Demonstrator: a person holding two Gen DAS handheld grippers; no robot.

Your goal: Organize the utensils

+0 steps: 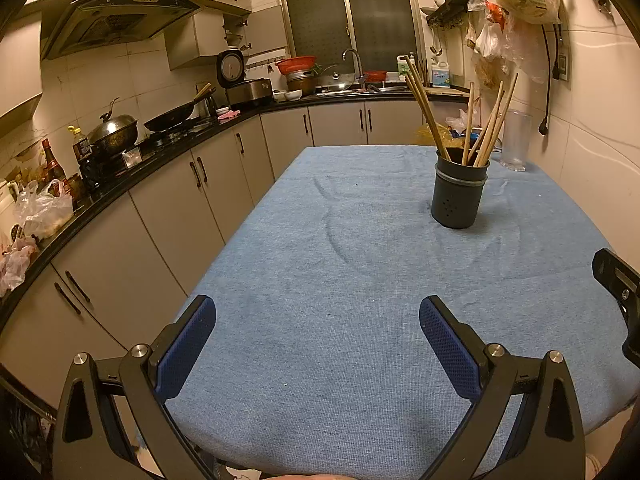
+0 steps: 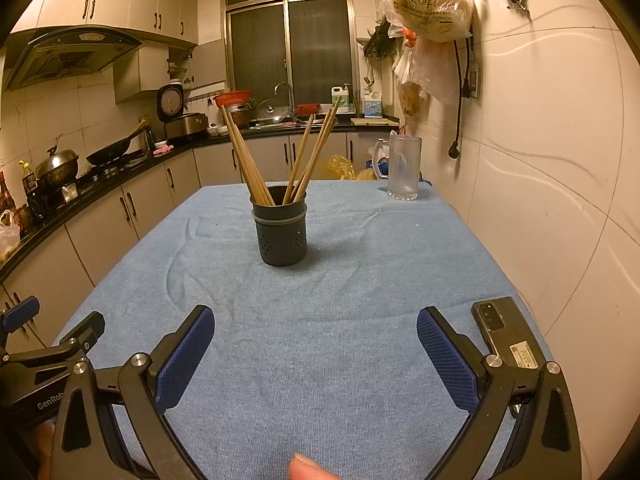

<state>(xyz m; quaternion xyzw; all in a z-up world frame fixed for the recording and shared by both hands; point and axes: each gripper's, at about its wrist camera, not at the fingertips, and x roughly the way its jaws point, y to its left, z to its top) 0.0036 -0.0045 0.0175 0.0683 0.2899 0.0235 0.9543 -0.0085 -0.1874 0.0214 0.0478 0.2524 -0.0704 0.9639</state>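
A dark utensil holder [image 1: 459, 194] stands upright on the blue tablecloth [image 1: 340, 280], right of centre in the left wrist view; it shows in the right wrist view [image 2: 282, 232] at centre. Several wooden chopsticks [image 1: 486, 128] [image 2: 248, 160] stand in it, leaning left and right. My left gripper [image 1: 318, 312] is open and empty over the near cloth. My right gripper [image 2: 316, 320] is open and empty, well short of the holder. The right gripper's edge [image 1: 618, 292] shows at the right of the left wrist view; the left gripper [image 2: 44, 344] shows at the left of the right wrist view.
A clear glass mug [image 2: 402, 168] [image 1: 516, 140] stands at the table's far right corner. A black phone [image 2: 506, 332] lies near the right edge. The wall [image 2: 560, 160] runs along the right. Counter and cabinets [image 1: 160, 184] run along the left. A fingertip [image 2: 308, 468] shows at the bottom.
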